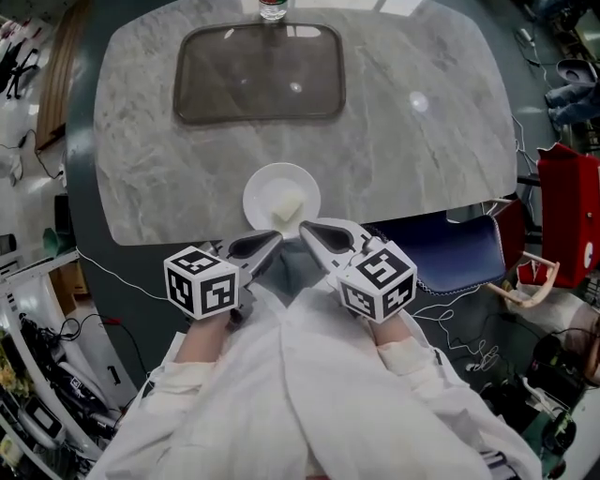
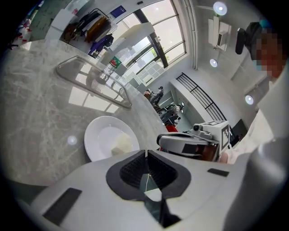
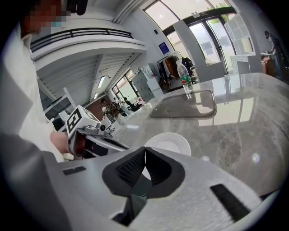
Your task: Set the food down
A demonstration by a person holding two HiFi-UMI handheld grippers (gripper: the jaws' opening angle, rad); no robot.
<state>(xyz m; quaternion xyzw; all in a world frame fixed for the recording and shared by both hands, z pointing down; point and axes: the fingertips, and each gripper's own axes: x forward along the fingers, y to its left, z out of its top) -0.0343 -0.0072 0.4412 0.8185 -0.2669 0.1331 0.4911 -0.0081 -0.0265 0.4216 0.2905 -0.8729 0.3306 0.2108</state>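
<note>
Food (image 1: pixel 287 207): pale lump on white plate (image 1: pixel 258 190), slightly toward the plate's 6 o'clock side. Plate at 6 o'clock on marble table (image 1: pixel 422 150), just inside the near edge. Left gripper (image 1: pixel 276 238) at plate's 7 o'clock, jaws pressed together, nothing between. Right gripper (image 1: pixel 306 228) at plate's 5 o'clock, jaws likewise closed and empty. Both tips at the plate's near rim. Grey tray (image 1: pixel 187 75) toward 12 o'clock, well apart from plate; bottle (image 1: pixel 272 9) at tray's far rim.

Bright daylight w/ glare spots, fisheye edges
</note>
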